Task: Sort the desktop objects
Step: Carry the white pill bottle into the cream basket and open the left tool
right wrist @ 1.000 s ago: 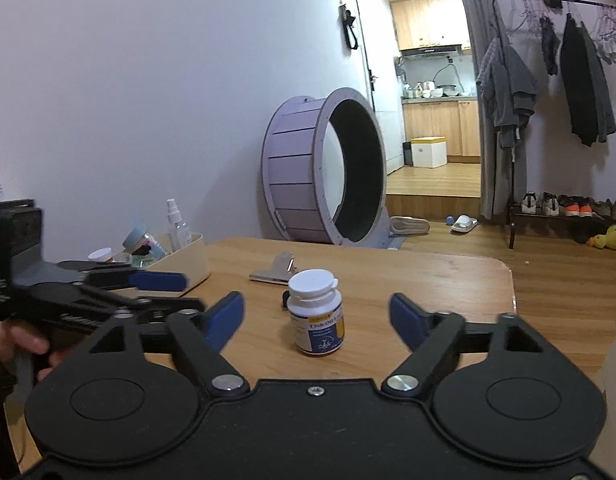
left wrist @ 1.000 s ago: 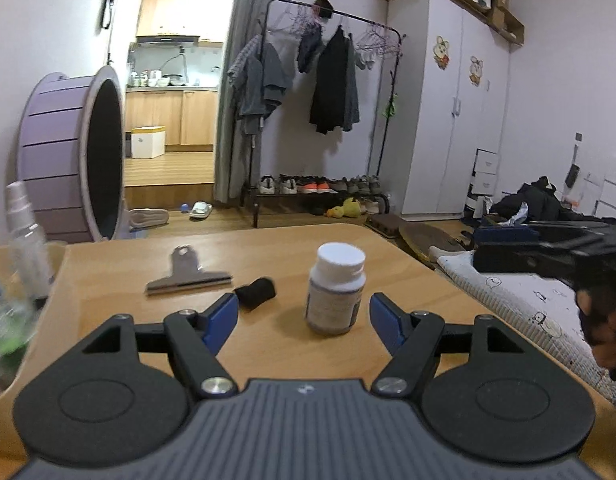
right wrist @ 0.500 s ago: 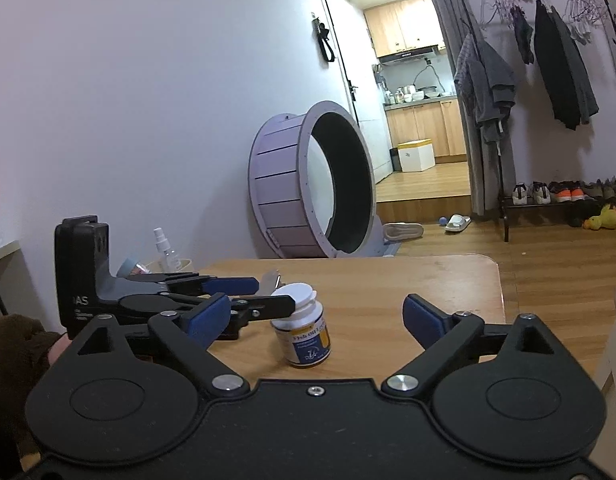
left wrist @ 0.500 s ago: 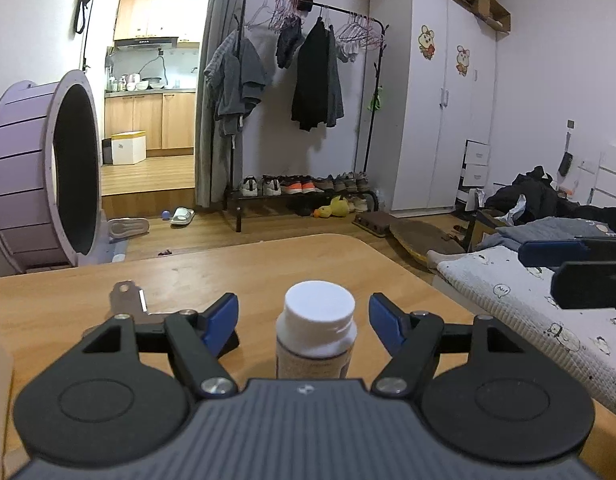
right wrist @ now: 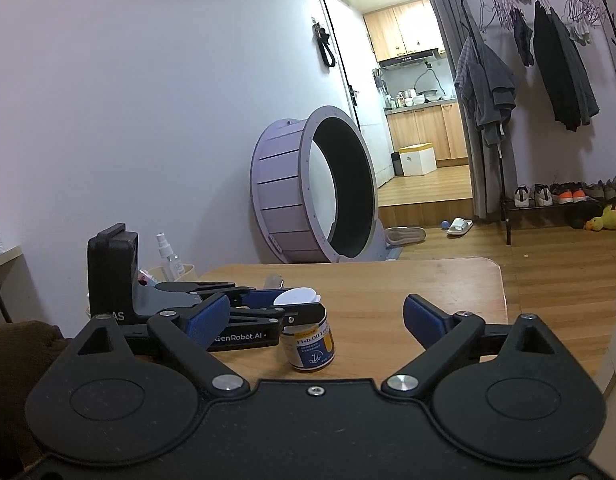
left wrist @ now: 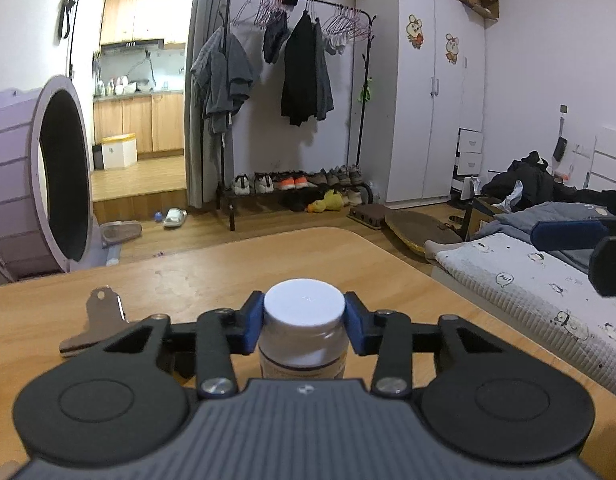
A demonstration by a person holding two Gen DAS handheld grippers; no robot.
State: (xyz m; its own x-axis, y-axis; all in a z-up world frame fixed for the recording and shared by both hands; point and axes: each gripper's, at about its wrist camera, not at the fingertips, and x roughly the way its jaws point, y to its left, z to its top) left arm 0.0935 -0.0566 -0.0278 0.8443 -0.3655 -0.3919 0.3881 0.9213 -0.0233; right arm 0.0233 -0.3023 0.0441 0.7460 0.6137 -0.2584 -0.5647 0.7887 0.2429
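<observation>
Blue pads (left wrist: 255,322) of the left gripper (left wrist: 304,320) sit on both sides of the white cap of the fish oil bottle (left wrist: 304,334), jaws closing, pads look to be touching the cap and neck; bottle stands upright on the wooden table (left wrist: 212,272), not lifted as far as I can tell. Right gripper (right wrist: 315,320) hangs well open with nothing between its fingers, aimed at the same bottle from the side. Risk, my guess: the grip is high, on the cap rather than the body, so the bottle could swing or slip out when raised, or tip if the pads close unevenly; the smooth cap would not help. Second risk: the right gripper is close to the left, so a careless move could bump them together or knock the bottle. Around: metal bulldog clip (left wrist: 96,324) lies flat just left of the left gripper, partly hidden behind its finger, could get dragged if the gripper slides that way. Storage bin (right wrist: 180,270) with a spray bottle (right wrist: 168,254) sits at the far left edge of the table, likely the drop spot, and the left gripper's own body blocks much of it in the right wrist view. Rest of the tabletop ahead shows nothing in the path.
</observation>
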